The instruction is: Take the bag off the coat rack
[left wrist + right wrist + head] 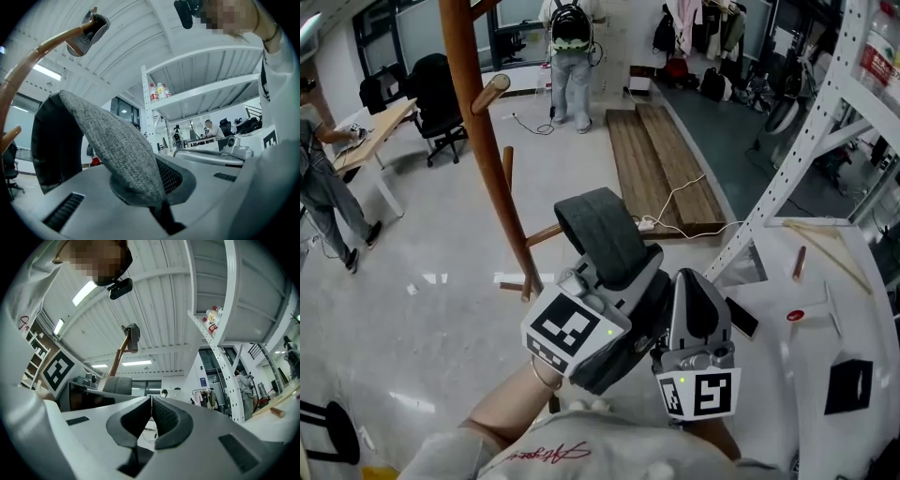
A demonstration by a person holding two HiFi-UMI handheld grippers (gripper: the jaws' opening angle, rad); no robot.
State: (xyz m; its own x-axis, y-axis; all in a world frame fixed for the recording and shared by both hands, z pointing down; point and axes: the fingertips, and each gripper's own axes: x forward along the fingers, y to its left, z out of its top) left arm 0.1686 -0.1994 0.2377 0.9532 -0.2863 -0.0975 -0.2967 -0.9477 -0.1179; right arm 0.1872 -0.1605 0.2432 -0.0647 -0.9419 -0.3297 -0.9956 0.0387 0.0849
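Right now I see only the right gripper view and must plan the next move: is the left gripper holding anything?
Observer: Yes. The left gripper is shut on a grey strap.
Operator: Is that strap on a peg?
Observer: No. In the head view its loop stands apart from the coat rack, to the rack's right, around no peg.
Operator: What lies to my right?
Observer: A white table, with a black box on it.
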